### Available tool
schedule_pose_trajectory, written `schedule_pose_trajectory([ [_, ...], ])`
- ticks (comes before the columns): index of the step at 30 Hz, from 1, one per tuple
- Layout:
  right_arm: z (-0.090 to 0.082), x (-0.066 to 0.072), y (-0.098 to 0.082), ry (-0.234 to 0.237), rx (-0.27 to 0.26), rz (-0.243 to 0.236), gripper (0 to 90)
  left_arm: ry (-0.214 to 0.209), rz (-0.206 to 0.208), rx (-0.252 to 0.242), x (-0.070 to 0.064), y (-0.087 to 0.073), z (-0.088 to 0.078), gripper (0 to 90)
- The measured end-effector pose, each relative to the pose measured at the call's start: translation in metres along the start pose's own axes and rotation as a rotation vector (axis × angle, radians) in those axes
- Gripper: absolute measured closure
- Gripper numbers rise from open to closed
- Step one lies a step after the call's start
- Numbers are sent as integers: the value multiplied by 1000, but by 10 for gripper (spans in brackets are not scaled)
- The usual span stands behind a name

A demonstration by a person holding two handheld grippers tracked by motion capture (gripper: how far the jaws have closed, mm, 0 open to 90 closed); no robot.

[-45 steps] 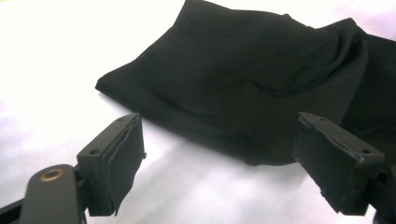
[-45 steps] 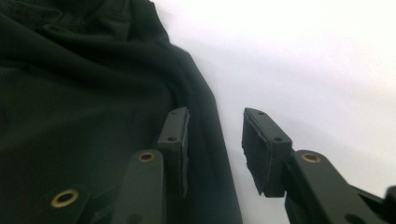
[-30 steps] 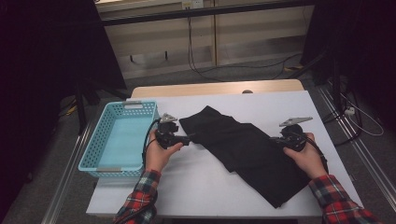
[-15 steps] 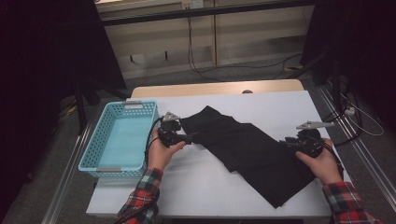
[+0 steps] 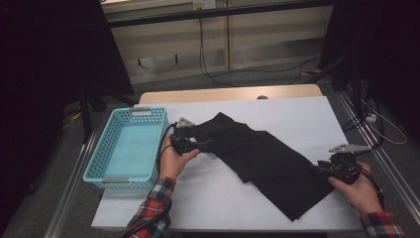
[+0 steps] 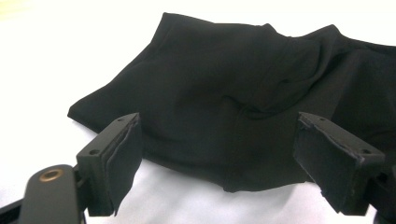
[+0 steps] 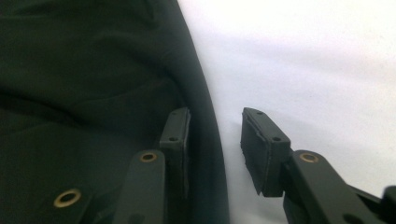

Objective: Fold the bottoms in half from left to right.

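Observation:
A long black cloth [image 5: 262,158] lies slantwise across the white table [image 5: 297,114]. My left gripper [image 5: 205,145] rests at the cloth's upper-left end. In the left gripper view the cloth [image 6: 224,88] spreads just ahead of the left gripper [image 6: 219,126], whose jaws stand wide and touch nothing. My right gripper [image 5: 319,168] sits at the cloth's lower-right edge. Its jaws have just been opening. In the right gripper view the cloth's edge [image 7: 205,116] runs through the gap of the right gripper [image 7: 217,116], and the pads do not press on it.
A light blue plastic basket [image 5: 99,163] stands empty at the table's left edge, close to my left hand. Cables cross the floor beyond the table's far edge. Bare white tabletop lies in front of the cloth and at the back right.
My right hand moved right and toward me, drawing the cloth's end out longer, and its jaws opened off the cloth. The left hand kept still.

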State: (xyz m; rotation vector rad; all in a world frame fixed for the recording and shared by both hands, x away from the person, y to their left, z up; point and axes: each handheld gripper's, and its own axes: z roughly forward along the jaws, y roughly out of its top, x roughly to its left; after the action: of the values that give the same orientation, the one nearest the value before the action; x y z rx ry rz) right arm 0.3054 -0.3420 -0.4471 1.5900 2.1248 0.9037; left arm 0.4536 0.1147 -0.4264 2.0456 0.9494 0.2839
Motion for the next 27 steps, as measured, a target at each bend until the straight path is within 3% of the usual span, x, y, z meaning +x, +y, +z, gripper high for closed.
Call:
schedule_pose_trajectory([
  [3, 1, 1, 0, 22, 3, 0, 752, 0, -6, -1, 0, 0, 0, 165],
  [7, 3, 6, 0, 85, 10, 0, 886, 4, -3, -5, 0, 0, 0, 164],
  [10, 2, 7, 4, 72, 26, -38, 897, -1, -7, -3, 0, -1, 1, 164],
  [19, -1, -10, 6, -5, 11, -43, 898, 0, -5, 2, 0, -2, 2, 164],
  [21, 2, -9, 6, 4, 5, -40, 875, 0, -4, 10, 0, -3, 3, 164],
  [25, 5, 5, 9, -1, -9, -70, 672, 4, -13, 18, 1, -5, 5, 163],
  [27, 4, 14, 12, 17, -26, -89, 622, 1, -14, 24, 2, -6, 5, 163],
])
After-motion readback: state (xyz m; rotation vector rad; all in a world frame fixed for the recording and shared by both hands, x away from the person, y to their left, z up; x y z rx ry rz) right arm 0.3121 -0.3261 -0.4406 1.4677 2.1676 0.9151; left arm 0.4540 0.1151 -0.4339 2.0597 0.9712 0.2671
